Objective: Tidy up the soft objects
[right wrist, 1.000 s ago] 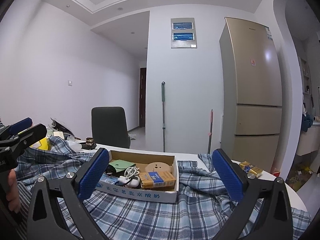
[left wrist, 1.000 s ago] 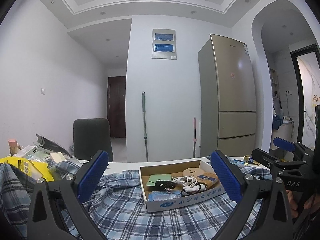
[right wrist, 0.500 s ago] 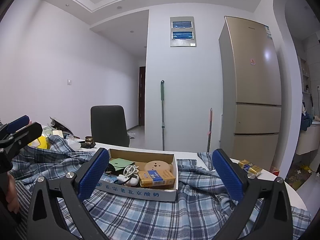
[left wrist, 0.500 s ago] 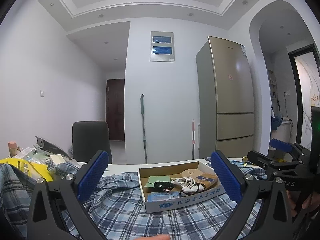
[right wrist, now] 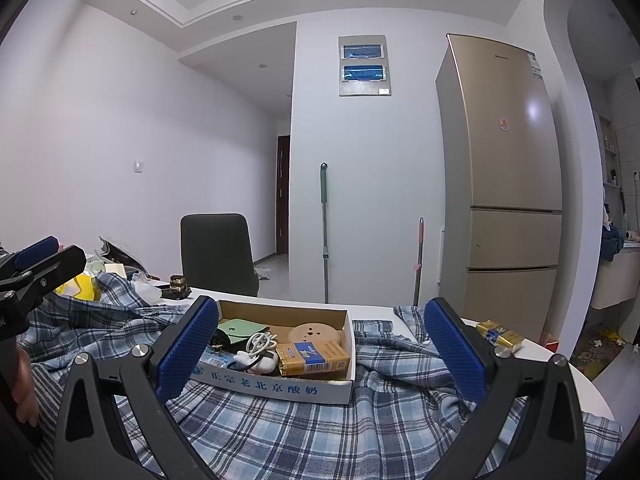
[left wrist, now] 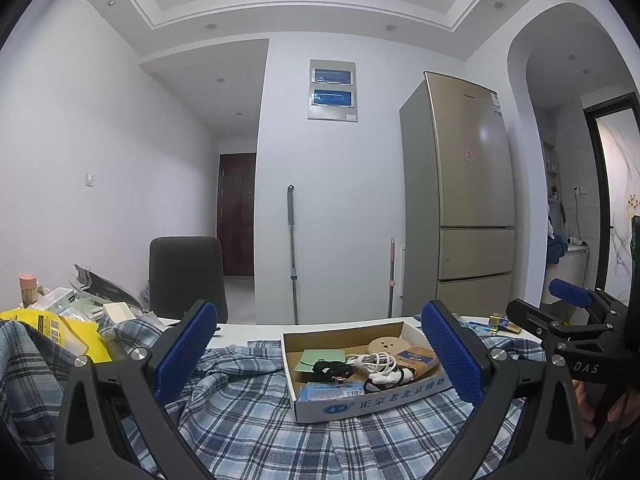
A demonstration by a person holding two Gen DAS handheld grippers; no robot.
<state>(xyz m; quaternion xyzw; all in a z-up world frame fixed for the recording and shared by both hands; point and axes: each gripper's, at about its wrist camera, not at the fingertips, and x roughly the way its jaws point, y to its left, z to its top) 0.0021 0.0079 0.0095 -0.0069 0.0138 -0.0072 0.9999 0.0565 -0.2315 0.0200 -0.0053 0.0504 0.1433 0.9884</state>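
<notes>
A blue plaid shirt lies rumpled over the white table and also shows in the right wrist view. An open cardboard box of small items sits on the shirt; it also shows in the right wrist view. My left gripper is open and empty, held above the shirt in front of the box. My right gripper is open and empty, also above the shirt facing the box. Each gripper shows at the edge of the other's view.
A yellow bag and clutter lie at the table's left. A dark chair stands behind the table. A yellow packet lies on the table's right. A fridge and two mop handles stand by the far wall.
Both grippers have tilted slightly upward and drifted a little; the box sits slightly lower in both views. Both stay open and empty.
</notes>
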